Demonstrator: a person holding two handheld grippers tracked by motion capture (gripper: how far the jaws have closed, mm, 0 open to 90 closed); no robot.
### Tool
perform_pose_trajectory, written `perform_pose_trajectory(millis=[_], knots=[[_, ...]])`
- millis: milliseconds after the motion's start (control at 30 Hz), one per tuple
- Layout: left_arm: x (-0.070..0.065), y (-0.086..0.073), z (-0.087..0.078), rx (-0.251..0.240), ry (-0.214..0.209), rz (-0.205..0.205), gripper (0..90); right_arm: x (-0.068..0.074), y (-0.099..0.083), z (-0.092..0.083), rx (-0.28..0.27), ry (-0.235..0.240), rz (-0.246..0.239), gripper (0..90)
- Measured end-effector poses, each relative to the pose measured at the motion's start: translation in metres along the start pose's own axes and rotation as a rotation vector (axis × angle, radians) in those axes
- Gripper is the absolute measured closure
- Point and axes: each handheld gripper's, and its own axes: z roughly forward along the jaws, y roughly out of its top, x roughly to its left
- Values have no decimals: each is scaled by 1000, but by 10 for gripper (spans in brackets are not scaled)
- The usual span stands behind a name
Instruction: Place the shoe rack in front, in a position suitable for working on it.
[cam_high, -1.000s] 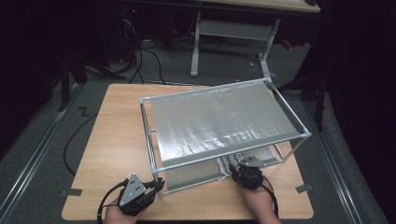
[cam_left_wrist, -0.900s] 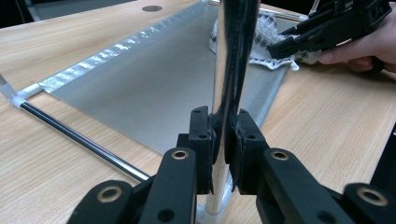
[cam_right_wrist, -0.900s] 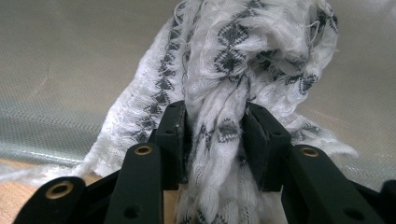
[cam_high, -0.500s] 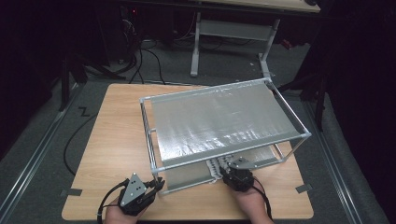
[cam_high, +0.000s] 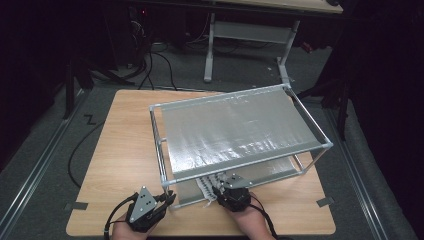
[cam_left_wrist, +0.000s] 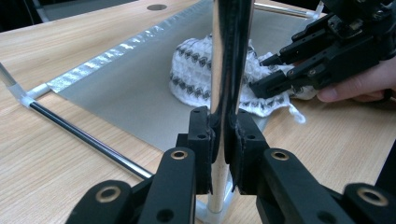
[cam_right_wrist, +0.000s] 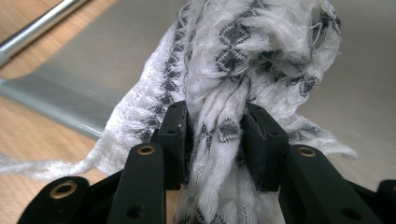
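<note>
My left gripper (cam_left_wrist: 223, 154) pinches the metal frame's upright chrome corner post (cam_left_wrist: 229, 60) between its jaws. My right gripper (cam_right_wrist: 215, 135) clamps the bunched white-and-black knitted cloth (cam_right_wrist: 247, 51) at the silver sheet's (cam_high: 240, 130) near edge; bare wooden counter (cam_high: 125, 145) lies open leftward.

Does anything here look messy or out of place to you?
Only the white patterned cloth: it is bunched into a crumpled wad on the rack's lower silver sheet, pinched by the right gripper. The left gripper clamps the rack's upright corner post. Nothing looks spilled or broken.
</note>
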Motion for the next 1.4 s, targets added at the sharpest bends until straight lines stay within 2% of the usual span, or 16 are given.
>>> perform_pose_trajectory(millis=[100,133,233,333,400,467,500,600,633,700,767,800,833,1133,1233,1400], knots=[[1,0,0,-7,2,3,804,6,2,3,-7,13,-16,631],[0,-1,-1,-1,-5,-16,804,8,3,4,-8,19,-19,630],[-1,-1,-1,-3,-3,-16,804,15,5,7,-11,27,-38,629],[-1,-2,-2,-5,3,-17,804,24,8,9,5,39,-13,625],[-3,-3,-2,-13,10,-22,805,31,11,12,9,47,-30,622],[-3,-3,-2,-16,14,-21,805,35,14,17,-28,64,-94,622],[-3,-4,-2,-17,15,-22,805,40,15,17,7,69,-43,619],[-4,-4,-2,-19,21,-25,804,50,18,22,-2,81,-48,618],[-4,-4,-2,-19,21,-31,805,52,19,24,-24,84,-93,618],[-4,-4,-2,-20,25,-36,805,60,21,25,9,95,-45,618],[-4,-4,-2,-21,26,-36,805,62,23,27,-7,112,-51,618],[-4,-4,-2,-21,26,-34,806,70,24,28,-18,112,-102,621],[-4,-4,-2,-20,24,-32,805,73,24,28,-8,113,-98,621],[-4,-4,-2,-16,25,-35,805,83,27,30,-16,159,-91,657],[-5,-4,-3,-19,27,-37,806,87,27,30,-18,142,-111,665],[-4,-4,-3,-18,21,-37,806,84,27,30,-14,118,-107,668]])
